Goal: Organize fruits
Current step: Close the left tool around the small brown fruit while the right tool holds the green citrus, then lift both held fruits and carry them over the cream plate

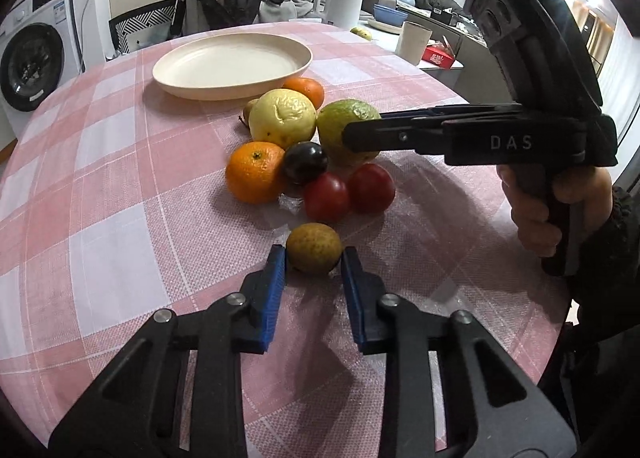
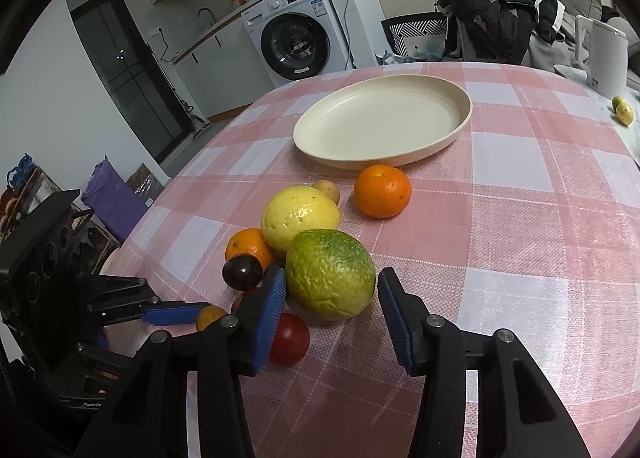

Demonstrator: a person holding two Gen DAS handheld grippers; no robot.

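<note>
**Both grippers spread around fruit**

The left gripper [image 1: 313, 256] brackets a small brown fruit [image 1: 314, 247], its pads not clearly touching. The right gripper [image 2: 332, 290] gapes around the green citrus [image 2: 330, 273], stem end uppermost. Only the right wrist view shows the far orange [image 2: 383, 190] whole, beside the empty plate [image 2: 460, 126]; there the brown fruit is mostly hidden.
</note>
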